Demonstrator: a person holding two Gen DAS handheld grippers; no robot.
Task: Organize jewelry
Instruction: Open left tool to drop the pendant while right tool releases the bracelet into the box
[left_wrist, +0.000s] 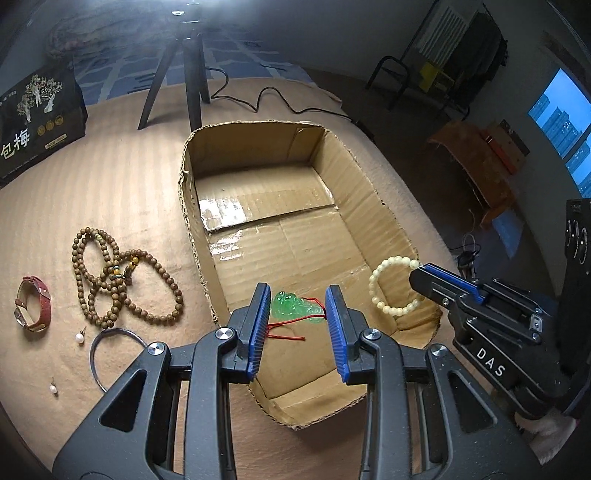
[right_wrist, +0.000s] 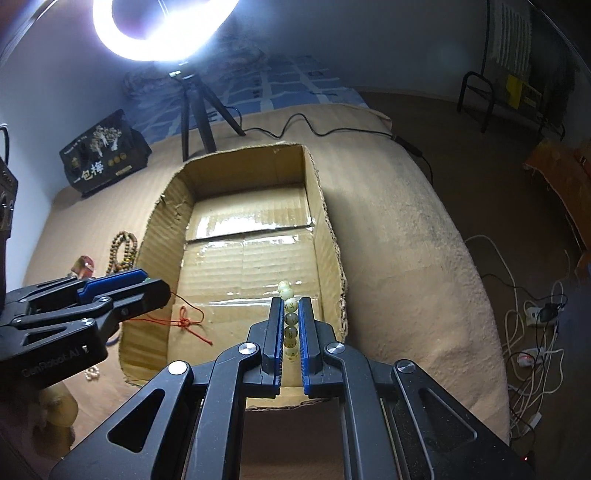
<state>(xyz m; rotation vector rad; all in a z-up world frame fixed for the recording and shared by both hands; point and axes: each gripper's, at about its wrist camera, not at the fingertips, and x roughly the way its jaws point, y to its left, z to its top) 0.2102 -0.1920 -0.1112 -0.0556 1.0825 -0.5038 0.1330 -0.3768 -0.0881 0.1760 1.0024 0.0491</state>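
Jewelry sits partly inside the open brown cardboard box (left_wrist: 280, 236) and partly on the tan bedspread (left_wrist: 122, 206) to its left, with both grippers tilted down over the box's near end. The left gripper (left_wrist: 297, 317) holds its blue pads narrowly apart, the green jade pendant on a red cord (left_wrist: 291, 314) showing between them, though whether they grip it is unclear. The right gripper (right_wrist: 291, 332) is clamped on a pale cream bead bracelet (left_wrist: 393, 288) above the box.

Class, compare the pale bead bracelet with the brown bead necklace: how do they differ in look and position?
The pale bracelet is a single small cream loop; the brown necklace is a long dark strand lying in several tangled loops. The pale bracelet is pinched in the right gripper over the cardboard box; the brown necklace lies on the cloth outside the cardboard box. Both are strings of round beads.
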